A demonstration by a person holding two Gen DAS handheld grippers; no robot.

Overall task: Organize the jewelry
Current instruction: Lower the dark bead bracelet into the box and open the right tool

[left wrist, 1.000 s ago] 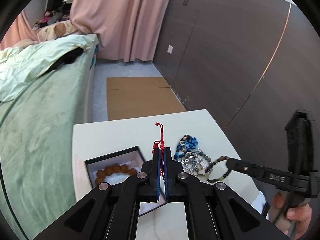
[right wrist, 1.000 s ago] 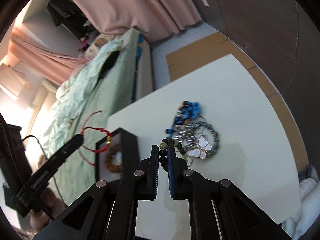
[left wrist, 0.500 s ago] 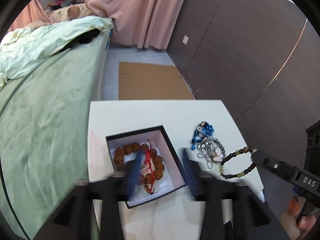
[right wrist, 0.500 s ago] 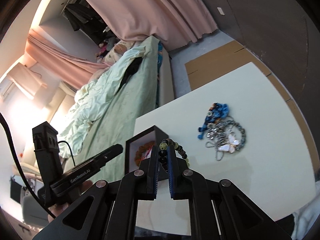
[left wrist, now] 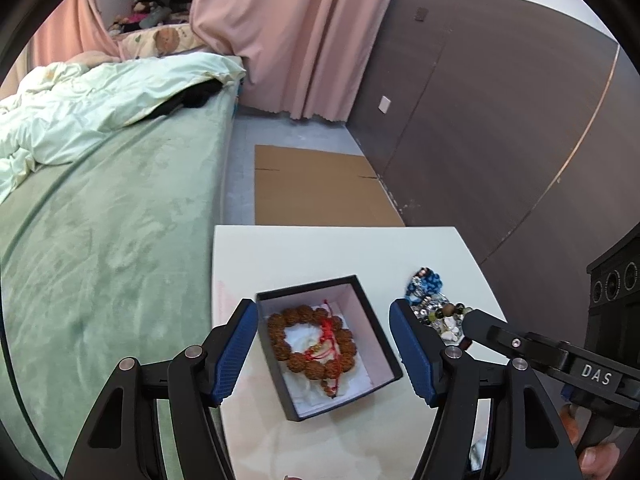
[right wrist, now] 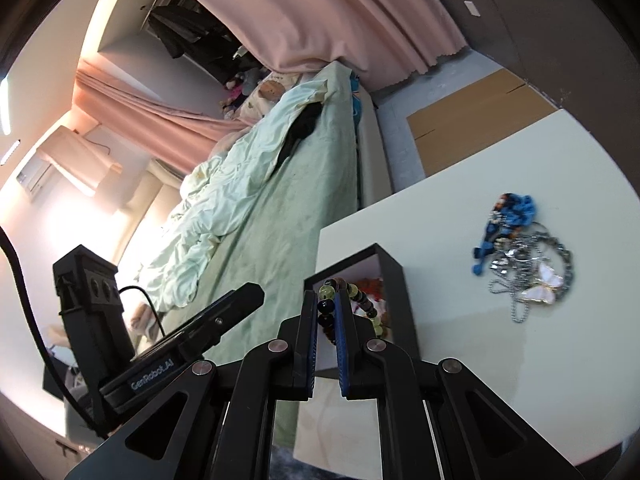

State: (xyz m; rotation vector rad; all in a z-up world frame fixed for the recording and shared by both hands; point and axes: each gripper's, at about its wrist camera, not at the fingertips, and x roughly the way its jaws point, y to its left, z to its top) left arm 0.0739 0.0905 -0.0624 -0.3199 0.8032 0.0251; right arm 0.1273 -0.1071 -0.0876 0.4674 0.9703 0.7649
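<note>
Jewelry, sorted so far: brown bead bracelet (left wrist: 310,340) and red cord bracelet (left wrist: 326,344) lie in the black box (left wrist: 384,354) on the white table (left wrist: 320,252). Your left gripper (left wrist: 324,344) hangs over the box, its jaws just spread wide with nothing between them. Your right gripper (right wrist: 326,310) pinches a dark and green bead bracelet (right wrist: 358,300) above the box rim. Unsorted heap: blue cord piece (right wrist: 514,210), silver chains (right wrist: 528,264) and butterfly pendant (right wrist: 546,280), well apart from the box.

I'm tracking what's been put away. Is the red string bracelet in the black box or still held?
In the box: the red string bracelet lies across the brown bead bracelet inside the black box; the left gripper, jaws just opened, holds nothing.
</note>
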